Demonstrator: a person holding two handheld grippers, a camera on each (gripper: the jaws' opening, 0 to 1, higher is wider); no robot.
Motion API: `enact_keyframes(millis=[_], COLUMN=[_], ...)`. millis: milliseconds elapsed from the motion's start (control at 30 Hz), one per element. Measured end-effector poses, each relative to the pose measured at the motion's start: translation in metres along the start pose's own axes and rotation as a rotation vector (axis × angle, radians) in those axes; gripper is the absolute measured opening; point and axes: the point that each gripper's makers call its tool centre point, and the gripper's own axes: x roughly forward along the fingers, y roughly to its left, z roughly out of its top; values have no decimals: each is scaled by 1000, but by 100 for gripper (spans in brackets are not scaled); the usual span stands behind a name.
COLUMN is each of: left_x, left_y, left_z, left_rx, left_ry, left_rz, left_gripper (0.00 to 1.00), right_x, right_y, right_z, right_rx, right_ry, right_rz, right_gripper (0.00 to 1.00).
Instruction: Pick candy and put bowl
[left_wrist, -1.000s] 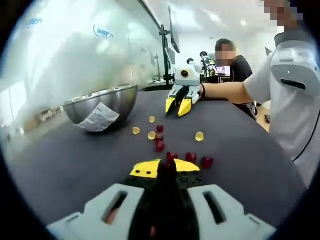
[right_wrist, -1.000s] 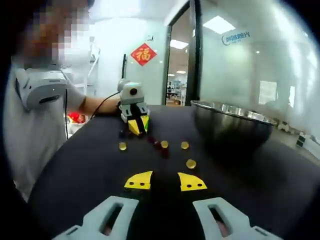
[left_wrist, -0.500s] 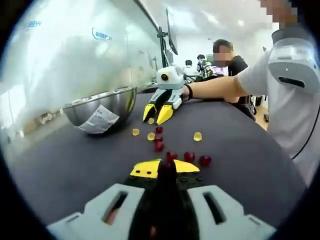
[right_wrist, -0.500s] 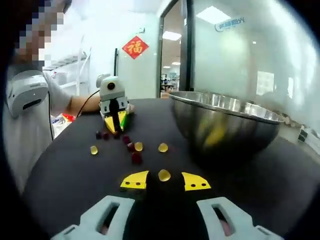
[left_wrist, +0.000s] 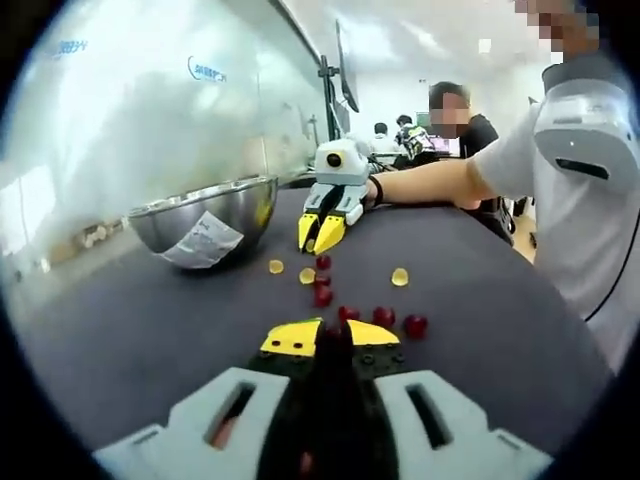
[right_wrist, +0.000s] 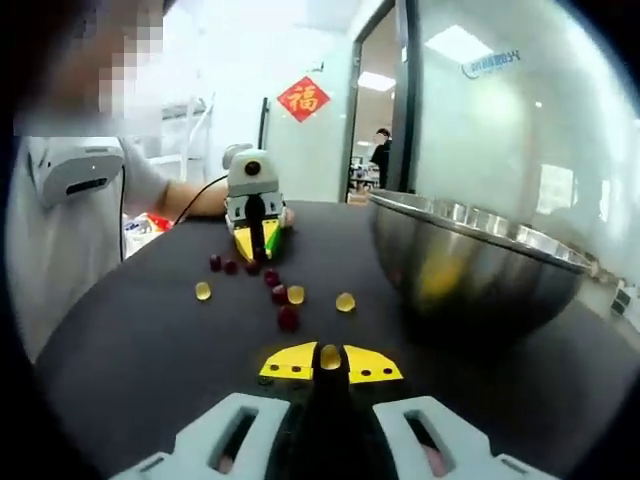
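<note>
Left gripper view: left gripper (left_wrist: 331, 335) sits low on the dark table (left_wrist: 130, 330), jaws clenched on a red candy (left_wrist: 333, 328) pinched between the yellow tips. Loose red candies (left_wrist: 383, 317) lie just beyond the tips, yellow candies (left_wrist: 400, 277) a bit further out. Steel bowl (left_wrist: 205, 212) is left of the candy patch, with a paper label (left_wrist: 203, 239) on its wall. The right gripper comes in from across the table, tips down near the far candies.

Right gripper view: right gripper (right_wrist: 330, 359) has its jaws closed around a yellow candy (right_wrist: 330, 356), seated between the tips. More candies scattered ahead; bowl rim (right_wrist: 470, 222) looms close on the right of the view. The left gripper faces it from across the candy patch.

Judgement: both picks look done, so the step in hand is grasp complete, transfer not yet started. Next move calls for lifting clear of the table, carrying over the bowl rim, then opening above the inside. Rim height is the thing to clear; small candy may slip if the squeeze eases.
</note>
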Motion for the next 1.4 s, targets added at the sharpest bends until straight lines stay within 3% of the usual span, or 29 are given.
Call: enact_keyframes(millis=[133, 267, 367, 467, 533, 600, 633, 767, 833, 900, 1133, 1233, 1300, 1400], left_x=[-7, -13, -2, 14, 29, 44, 50, 70, 78, 80, 70, 54, 40, 18], left_y=[29, 64, 84, 102, 109, 116, 122, 133, 123, 124, 129, 109, 90, 66], left_z=[56, 114, 139, 155, 151, 141, 143, 132, 131, 133, 129, 130, 125, 109], left_rx=[-111, -77, 8, 4, 38, 0, -13, -24, -73, -84, -110, -104, -78, -72], left_ry=[-192, -284, -263, -274, -223, -172, -201, -171, -195, -216, -239, -260, -263, -262], left_rz=[63, 124, 123, 111, 91, 68, 72, 81, 27, 46, 70, 58, 50, 43], left_gripper=[1, 1, 1, 2, 2, 2, 3, 5, 16, 22, 19, 19, 19, 19], right_x=[-2, -3, -4, -5, -7, -7, -8, -8, -9, -10, -11, -12, -20, -43], right_y=[1, 3, 2, 3, 3, 2, 1, 1, 0, -1, -2, -3, -7, 0], right_z=[0, 0, 1, 2, 4, 5, 5, 7, 8, 8, 8, 8, 18, 51], right_rx=[-2, 10, 9, 9, 14, 17, 21, 21, 24, 27, 26, 9, -32, -42], right_ry=[-3, -8, -12, -22, -30, -38, -43, -53, -60, -66, -73, -73, -105, -226], right_rz=[-9, 4, 3, 11, 12, 10, 9, 18, 21, 19, 13, 3, -29, -22], right_gripper=[4, 4, 4, 4, 4, 4, 3, 3, 3, 3, 3, 3, 3, 3])
